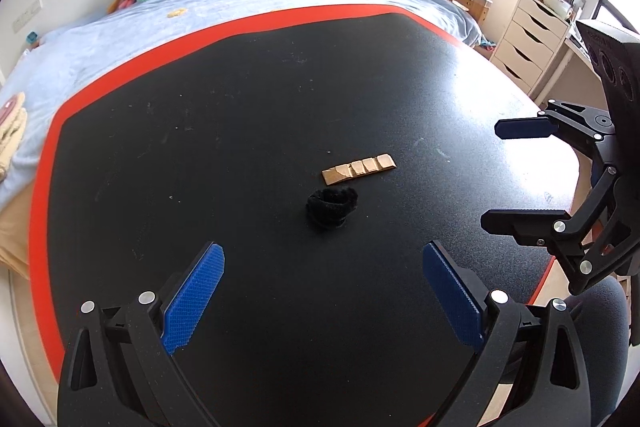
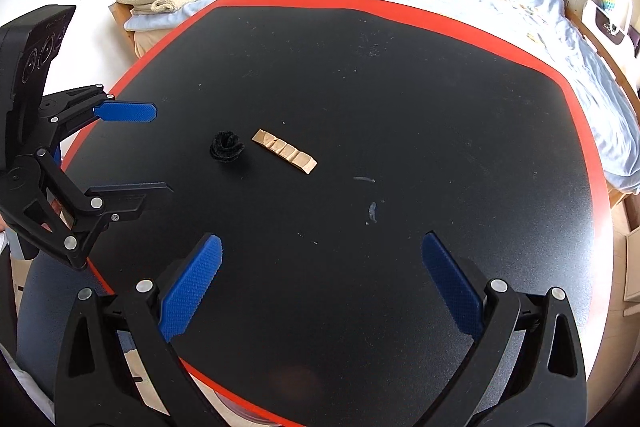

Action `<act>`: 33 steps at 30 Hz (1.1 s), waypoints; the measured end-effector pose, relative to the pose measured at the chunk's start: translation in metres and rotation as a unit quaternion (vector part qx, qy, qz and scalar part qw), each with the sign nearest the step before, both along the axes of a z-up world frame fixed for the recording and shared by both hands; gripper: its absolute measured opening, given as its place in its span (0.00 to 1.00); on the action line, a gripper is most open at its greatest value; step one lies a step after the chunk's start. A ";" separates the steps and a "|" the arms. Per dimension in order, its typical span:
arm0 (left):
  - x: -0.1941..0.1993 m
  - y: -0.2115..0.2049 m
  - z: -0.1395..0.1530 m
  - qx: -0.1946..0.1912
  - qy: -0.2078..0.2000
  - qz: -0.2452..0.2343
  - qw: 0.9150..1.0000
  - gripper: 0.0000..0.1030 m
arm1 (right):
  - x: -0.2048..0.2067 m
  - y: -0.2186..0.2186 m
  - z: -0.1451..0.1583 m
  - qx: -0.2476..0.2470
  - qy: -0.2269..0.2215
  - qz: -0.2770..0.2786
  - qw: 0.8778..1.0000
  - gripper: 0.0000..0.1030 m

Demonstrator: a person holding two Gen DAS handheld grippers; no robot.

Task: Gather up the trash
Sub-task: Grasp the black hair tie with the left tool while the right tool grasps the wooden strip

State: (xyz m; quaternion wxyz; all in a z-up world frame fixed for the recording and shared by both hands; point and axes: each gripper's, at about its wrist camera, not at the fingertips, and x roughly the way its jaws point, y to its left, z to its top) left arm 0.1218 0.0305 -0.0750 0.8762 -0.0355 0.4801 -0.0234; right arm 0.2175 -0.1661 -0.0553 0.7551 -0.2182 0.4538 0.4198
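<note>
While both claws are hanging above the black table (image 1: pixel 160 155), nothing is being held yet.

Left claw: the left gripper (image 1: pixel 320 291) is sitting at the bottom of its own view, fingers spread wide and empty.

Right claw: the right gripper (image 2: pixel 320 283) is likewise gaping apart with nothing between its pads, at the bottom of its view.

Trash location: the cardboard strip (image 1: pixel 359 169) is lying flat just right of centre in the left view, and the black fuzzy clump (image 1: pixel 331 207) is resting just below it, close but apparently not touching.

Step in hand, as I judge it: approaching the first piece, probably the clump, since it is sitting nearest the left claw.

Doing it well: coming straight down so the pads are straddling the clump; the flat strip is likely needing a low pinch across its narrow width.

Count: one cardboard strip, one clump, two claws. No bin is showing in either view.
</note>
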 end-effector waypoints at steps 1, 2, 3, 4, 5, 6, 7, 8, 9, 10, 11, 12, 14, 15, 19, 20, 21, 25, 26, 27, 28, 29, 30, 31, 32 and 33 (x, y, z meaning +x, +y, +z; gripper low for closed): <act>0.002 0.001 -0.002 0.001 0.001 -0.001 1.000 0.92 | 0.003 0.002 -0.002 -0.002 0.000 0.001 1.000 0.96; 0.005 0.001 -0.004 0.003 0.002 -0.001 1.000 0.92 | 0.005 0.003 -0.005 -0.003 0.000 0.002 1.000 0.96; 0.007 0.001 -0.005 0.005 0.002 -0.002 1.000 0.92 | 0.008 0.005 -0.007 -0.005 0.000 0.002 1.000 0.96; 0.008 0.002 -0.007 0.006 0.002 -0.002 1.000 0.92 | 0.010 0.006 -0.009 -0.005 0.001 0.003 1.000 0.96; 0.011 0.003 -0.009 0.007 0.004 -0.002 1.000 0.92 | 0.013 0.008 -0.011 -0.006 0.000 0.003 1.000 0.96; 0.012 0.003 -0.010 0.007 0.004 -0.002 1.000 0.92 | 0.014 0.009 -0.012 -0.007 0.000 0.004 1.000 0.96; 0.013 0.004 -0.011 0.007 0.002 -0.002 1.000 0.92 | 0.016 0.010 -0.015 -0.006 0.001 0.007 1.000 0.96; 0.015 0.005 -0.012 0.008 0.002 -0.003 1.000 0.92 | 0.017 0.012 -0.017 -0.007 -0.001 0.009 1.000 0.96; 0.016 0.005 -0.014 0.010 0.002 -0.003 1.000 0.92 | 0.018 0.014 -0.019 -0.008 -0.002 0.011 1.000 0.96; 0.017 0.006 -0.015 0.008 0.004 -0.003 1.000 0.92 | 0.020 0.015 -0.021 -0.008 -0.001 0.012 1.000 0.96; 0.018 0.006 -0.017 0.008 0.004 -0.003 1.000 0.92 | 0.022 0.017 -0.022 -0.009 -0.001 0.014 1.000 0.96; 0.019 0.007 -0.018 0.009 0.004 -0.003 1.000 0.92 | 0.024 0.019 -0.024 -0.010 -0.001 0.014 1.000 0.96; 0.019 0.007 -0.020 0.012 0.004 -0.003 1.000 0.92 | 0.027 0.022 -0.027 -0.009 -0.002 0.016 1.000 0.96; 0.020 0.007 -0.021 0.015 0.002 -0.003 1.000 0.91 | 0.028 0.024 -0.028 -0.009 -0.003 0.017 1.000 0.96; 0.023 0.009 -0.025 0.014 0.005 -0.001 1.000 0.80 | 0.033 0.031 -0.033 -0.007 -0.005 0.023 1.000 0.96; 0.023 0.010 -0.025 0.016 0.003 -0.002 1.000 0.80 | 0.034 0.033 -0.034 -0.007 -0.005 0.023 1.000 0.96; 0.023 0.010 -0.025 0.014 0.001 -0.003 1.000 0.79 | 0.035 0.036 -0.035 -0.006 -0.006 0.024 1.000 0.96; 0.026 0.011 -0.024 0.012 -0.007 -0.004 1.000 0.71 | 0.037 0.045 -0.038 -0.006 -0.012 0.031 0.999 0.96; 0.028 0.012 -0.024 0.012 -0.007 -0.004 1.000 0.70 | 0.037 0.046 -0.038 -0.006 -0.012 0.033 0.999 0.96; 0.028 0.012 -0.023 0.013 -0.008 -0.003 1.000 0.67 | 0.036 0.048 -0.039 -0.004 -0.014 0.035 0.999 0.96; 0.029 0.012 -0.023 0.014 -0.008 -0.003 1.000 0.62 | 0.036 0.049 -0.039 -0.003 -0.015 0.036 0.999 0.96; 0.030 0.012 -0.023 0.019 -0.008 -0.002 1.000 0.60 | 0.037 0.051 -0.039 -0.001 -0.016 0.038 0.999 0.95; 0.031 0.012 -0.022 0.025 -0.007 -0.001 1.000 0.54 | 0.037 0.053 -0.039 0.000 -0.017 0.039 0.999 0.95; 0.032 0.013 -0.022 0.027 -0.006 0.001 1.000 0.49 | 0.037 0.055 -0.039 0.001 -0.019 0.039 0.999 0.93; 0.033 0.014 -0.021 0.026 -0.005 0.002 1.000 0.46 | 0.037 0.056 -0.038 0.003 -0.022 0.042 0.999 0.90; 0.033 0.015 -0.021 0.026 -0.004 0.003 1.000 0.44 | 0.036 0.058 -0.038 0.005 -0.026 0.045 0.999 0.88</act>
